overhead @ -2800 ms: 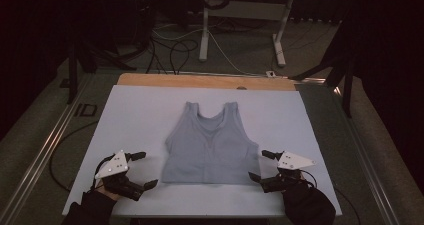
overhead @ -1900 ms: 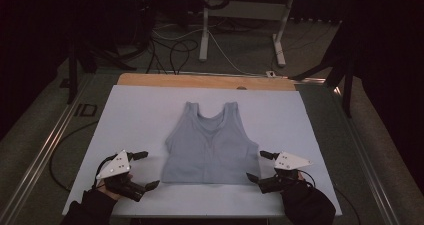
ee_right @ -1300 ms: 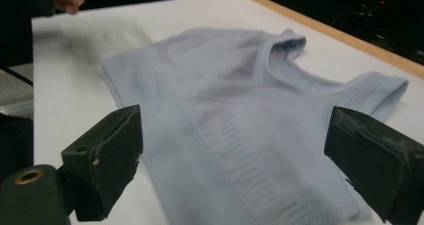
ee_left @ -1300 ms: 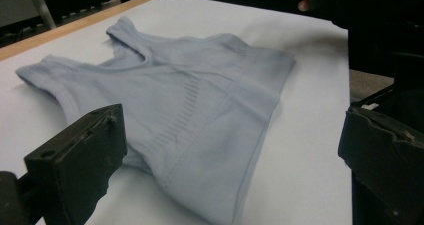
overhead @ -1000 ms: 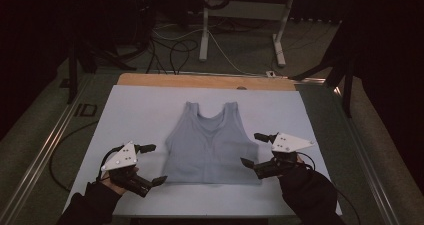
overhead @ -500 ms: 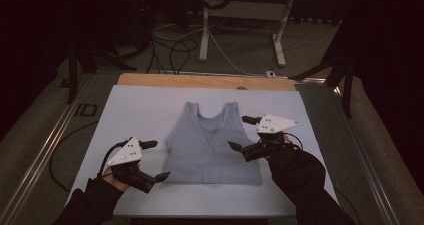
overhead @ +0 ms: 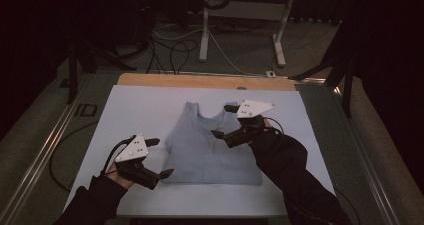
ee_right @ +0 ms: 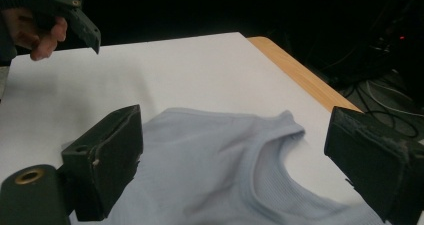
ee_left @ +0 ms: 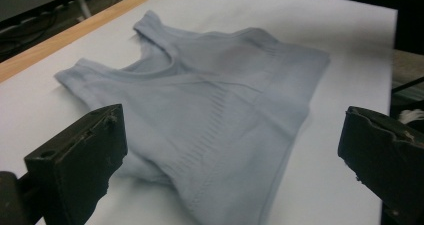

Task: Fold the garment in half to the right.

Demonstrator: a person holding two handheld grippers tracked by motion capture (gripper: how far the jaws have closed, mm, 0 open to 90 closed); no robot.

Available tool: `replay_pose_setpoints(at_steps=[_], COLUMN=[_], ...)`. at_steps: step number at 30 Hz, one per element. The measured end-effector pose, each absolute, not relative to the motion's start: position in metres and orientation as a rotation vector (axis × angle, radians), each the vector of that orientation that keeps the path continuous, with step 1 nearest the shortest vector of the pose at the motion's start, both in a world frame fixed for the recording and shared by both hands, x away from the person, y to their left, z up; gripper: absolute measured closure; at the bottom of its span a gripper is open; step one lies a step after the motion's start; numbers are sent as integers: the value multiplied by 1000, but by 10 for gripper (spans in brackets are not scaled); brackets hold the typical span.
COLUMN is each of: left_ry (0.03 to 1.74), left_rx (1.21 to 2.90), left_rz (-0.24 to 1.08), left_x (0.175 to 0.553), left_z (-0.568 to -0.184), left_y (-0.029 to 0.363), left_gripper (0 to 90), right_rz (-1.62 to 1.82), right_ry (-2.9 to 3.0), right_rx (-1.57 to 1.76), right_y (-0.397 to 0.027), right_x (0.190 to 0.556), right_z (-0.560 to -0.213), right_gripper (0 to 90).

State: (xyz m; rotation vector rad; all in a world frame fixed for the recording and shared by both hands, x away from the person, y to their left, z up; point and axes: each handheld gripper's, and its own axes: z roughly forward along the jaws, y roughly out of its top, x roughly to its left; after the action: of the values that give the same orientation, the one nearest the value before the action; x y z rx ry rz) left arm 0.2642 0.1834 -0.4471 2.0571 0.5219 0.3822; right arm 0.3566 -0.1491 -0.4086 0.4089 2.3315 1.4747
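Observation:
A light grey tank top (overhead: 207,145) lies flat on the white sheet (overhead: 140,105), straps toward the far edge. My left gripper (overhead: 161,157) is open beside the hem's left corner, low over the sheet. In the left gripper view the tank top (ee_left: 200,100) spreads out ahead of the left gripper (ee_left: 232,152), with nothing between the jaws. My right gripper (overhead: 221,120) hovers open above the top's right strap and armhole. In the right gripper view the right gripper (ee_right: 240,157) frames the neckline of the tank top (ee_right: 215,170), and the left gripper (ee_right: 65,12) shows far off.
A wooden strip (overhead: 205,81) runs along the table's far edge. Beyond it stand white stand legs (overhead: 205,35) and cables (overhead: 170,50) on the floor. A metal rail (overhead: 45,150) borders the left side. Bare sheet lies on both sides of the top.
My right gripper has moved from the hem's right corner forward and left to above the right strap. The left gripper has edged closer to the hem's left corner.

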Motion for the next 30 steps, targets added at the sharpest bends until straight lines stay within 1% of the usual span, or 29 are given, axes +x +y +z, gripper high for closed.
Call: replay_pose_setpoints(at_steps=[5,10,12,26,30], left_ry=[560,617,664,683,705], left_rx=[2070,2076,2067,2046,2047], left_rz=[384,415,436,500,469], left_x=[267,269,268,263,263], left_z=[-451,-454,-457,-474,-479], left_y=[183,181,179,169,168], left_gripper=[5,5,5,5,5], right_rz=[1468,1467,1458,1460,1468], right_ry=[2357,2375,2383,2379,2374], right_rx=[399,410,416,527,573], right_y=[-131,-118,-110,-79,-75], right_x=[369,379,387,423,433], right_z=[-413,-418,-421,-439,-443], right_gripper=[87,87,87,87,87])
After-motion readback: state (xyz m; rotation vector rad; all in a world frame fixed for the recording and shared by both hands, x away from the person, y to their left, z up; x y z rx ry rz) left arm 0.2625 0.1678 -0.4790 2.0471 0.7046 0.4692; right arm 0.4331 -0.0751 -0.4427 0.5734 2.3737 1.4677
